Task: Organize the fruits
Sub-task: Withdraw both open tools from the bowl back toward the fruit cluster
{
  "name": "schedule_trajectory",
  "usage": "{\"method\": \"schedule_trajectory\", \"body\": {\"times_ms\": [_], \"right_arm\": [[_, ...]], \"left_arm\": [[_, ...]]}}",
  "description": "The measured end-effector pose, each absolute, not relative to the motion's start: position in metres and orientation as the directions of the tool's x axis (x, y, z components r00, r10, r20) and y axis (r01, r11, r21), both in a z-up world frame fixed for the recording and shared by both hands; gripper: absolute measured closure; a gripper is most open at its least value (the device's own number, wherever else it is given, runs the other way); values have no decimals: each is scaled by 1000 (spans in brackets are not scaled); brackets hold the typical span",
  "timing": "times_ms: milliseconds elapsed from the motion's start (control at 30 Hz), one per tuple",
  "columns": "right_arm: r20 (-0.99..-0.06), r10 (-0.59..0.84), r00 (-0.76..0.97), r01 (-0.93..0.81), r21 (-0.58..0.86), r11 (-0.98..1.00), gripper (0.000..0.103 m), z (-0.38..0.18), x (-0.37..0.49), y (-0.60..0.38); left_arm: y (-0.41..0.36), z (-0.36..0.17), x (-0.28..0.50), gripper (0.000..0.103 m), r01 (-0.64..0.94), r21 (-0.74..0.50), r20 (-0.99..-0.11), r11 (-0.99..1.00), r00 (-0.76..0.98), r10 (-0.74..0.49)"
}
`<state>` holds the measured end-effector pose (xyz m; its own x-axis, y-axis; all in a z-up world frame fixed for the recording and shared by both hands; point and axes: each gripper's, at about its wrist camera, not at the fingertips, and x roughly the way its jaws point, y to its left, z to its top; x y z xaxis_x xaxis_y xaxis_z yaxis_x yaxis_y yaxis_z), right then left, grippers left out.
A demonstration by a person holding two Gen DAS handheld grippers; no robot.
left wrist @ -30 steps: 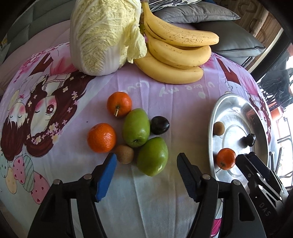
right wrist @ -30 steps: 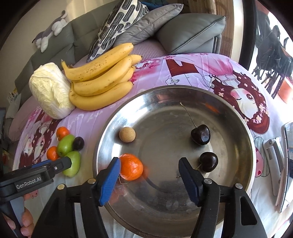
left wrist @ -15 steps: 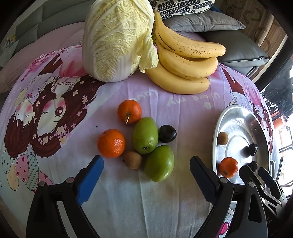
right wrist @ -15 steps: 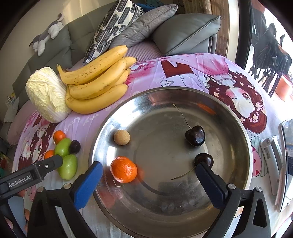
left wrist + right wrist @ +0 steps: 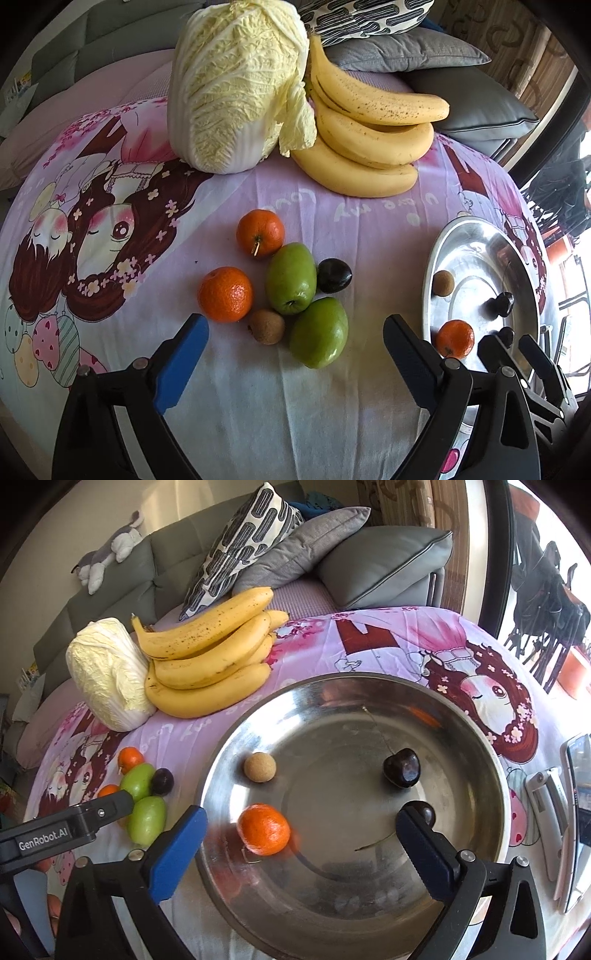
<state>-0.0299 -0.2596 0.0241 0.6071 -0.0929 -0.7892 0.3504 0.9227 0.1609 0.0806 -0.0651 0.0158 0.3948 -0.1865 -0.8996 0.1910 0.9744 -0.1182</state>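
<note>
The left gripper [image 5: 295, 339] is seen with its jaws spread wide and nothing held between them. Just ahead of the gap, on the printed cloth [image 5: 258, 406], a cluster of loose fruit is laid out: a green fruit [image 5: 318, 333] nearest the jaws, a small brown fruit [image 5: 266, 326] touching it on the left, and a second green fruit [image 5: 291, 283] behind both. A dark plum [image 5: 334, 276] is set against the right side of the second green fruit. One orange [image 5: 225, 294] lies at the left of the cluster and another orange [image 5: 260, 233] at its far side.

The right gripper [image 5: 301, 832] is likewise held wide open and empty, positioned over the near rim of the metal bowl [image 5: 491, 760]. Inside the bowl, a third orange [image 5: 263, 829] lies between the jaws, nearer the blue left finger [image 5: 177, 853]. A round tan fruit [image 5: 260, 767] lies further in, apart from the orange. One cherry [image 5: 402, 768] lies toward the right of the bowl floor; a second cherry [image 5: 426, 812] is partly hidden behind the right finger.

Beyond the fruit, a bunch of bananas [image 5: 369, 136] is rested against a napa cabbage [image 5: 236, 85] at the far edge of the cloth. Cushions [image 5: 314, 550] and a sofa [image 5: 110, 602] are seen behind.
</note>
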Motion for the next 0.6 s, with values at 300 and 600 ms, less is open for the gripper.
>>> {"method": "schedule_trajectory", "body": {"times_ms": [300,600], "right_arm": [[-801,-68,595,307,148,940,0,24,-25,-243],[-799,-4,602,250,184,951,0,28,-21,-226]], "left_arm": [[-59,24,80,7,198,-133,-881,971,425,-208],[-41,27,88,7,178,-174,-875,969,423,-235]]}}
